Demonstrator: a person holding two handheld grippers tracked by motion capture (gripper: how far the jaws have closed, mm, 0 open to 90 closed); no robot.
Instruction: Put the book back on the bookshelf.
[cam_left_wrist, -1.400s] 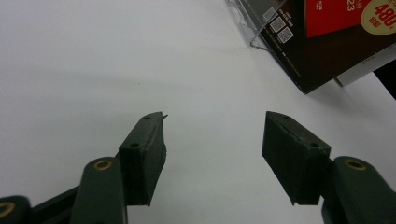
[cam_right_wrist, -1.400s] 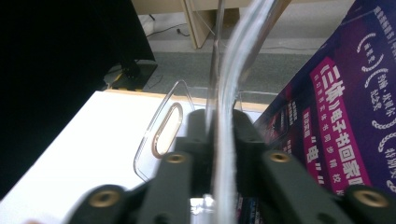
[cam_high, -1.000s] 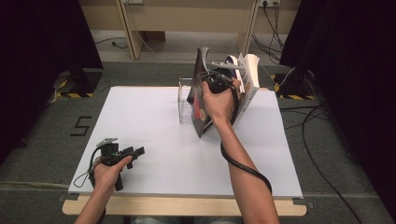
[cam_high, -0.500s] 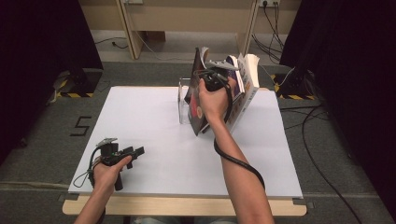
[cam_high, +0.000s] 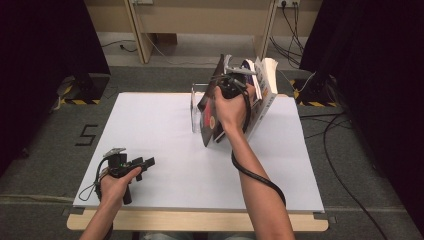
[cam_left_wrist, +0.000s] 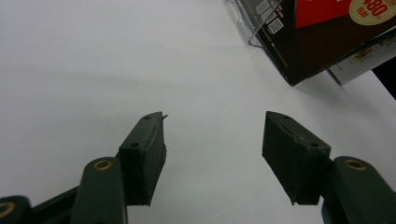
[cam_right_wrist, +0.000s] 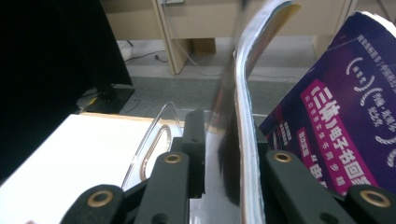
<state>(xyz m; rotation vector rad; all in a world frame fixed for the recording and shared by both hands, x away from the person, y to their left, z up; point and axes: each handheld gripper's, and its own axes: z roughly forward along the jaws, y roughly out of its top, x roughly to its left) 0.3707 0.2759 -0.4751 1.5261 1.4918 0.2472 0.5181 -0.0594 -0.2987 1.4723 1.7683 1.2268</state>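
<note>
Now: thin book between loosening jaws

White table (cam_high: 165, 135) spans mid-frame. Books lean upper centre; the dark-covered book (cam_high: 209, 112) stands between the right gripper (cam_high: 231, 86) jaws, which have just been opening. Lower left, the left gripper (cam_high: 142, 164) rests spread, empty.

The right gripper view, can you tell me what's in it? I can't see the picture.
Two black jaws of the right gripper stand on either side of a thin glossy magazine, which rises on edge between them; they have just been opening. A purple book with pink and white writing leans at the right, a clear plastic stand curves at the left on the white table.
</note>
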